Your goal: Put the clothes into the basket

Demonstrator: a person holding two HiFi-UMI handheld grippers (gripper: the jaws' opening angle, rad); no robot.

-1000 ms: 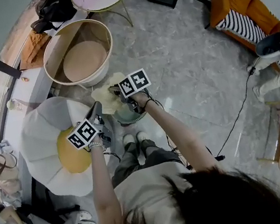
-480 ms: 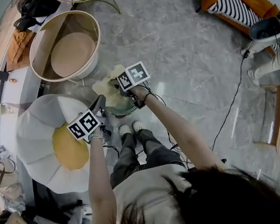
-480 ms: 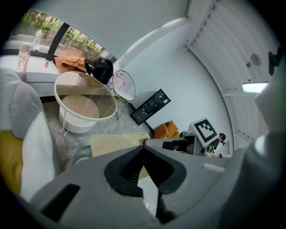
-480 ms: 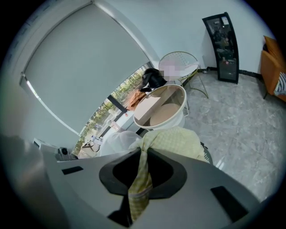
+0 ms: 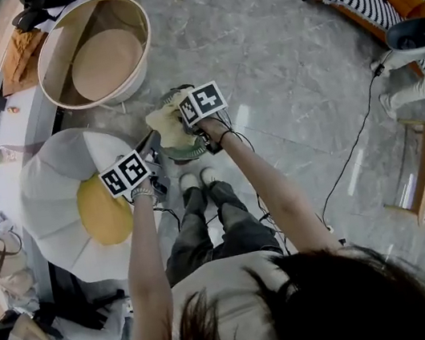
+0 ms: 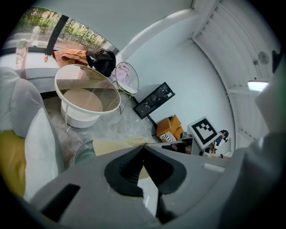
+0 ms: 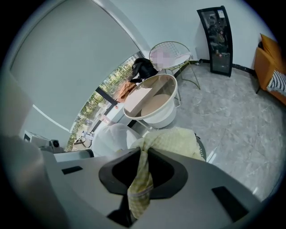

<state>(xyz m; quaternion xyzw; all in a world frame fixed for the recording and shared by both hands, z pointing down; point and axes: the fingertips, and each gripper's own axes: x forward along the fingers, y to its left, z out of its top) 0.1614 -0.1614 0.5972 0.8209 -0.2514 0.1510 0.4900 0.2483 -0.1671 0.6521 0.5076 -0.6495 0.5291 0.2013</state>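
Right fingers (image 7: 142, 152) pinch the yellow checked cloth (image 7: 178, 138) just over the green wire basket (image 5: 187, 154) below; left fingers (image 6: 143, 147) closed, empty; release pending.

The cloth (image 5: 168, 124) is hanging over the basket (image 5: 187, 154) on the floor (image 5: 285, 71), with the left gripper (image 6: 143, 146) at its left edge and the right gripper (image 7: 142, 150) at its right. The shoes (image 5: 195, 180) are standing just behind the basket, the tub (image 5: 95, 55) is sitting beyond it, and the cushion (image 5: 55, 201) is lying to the left.
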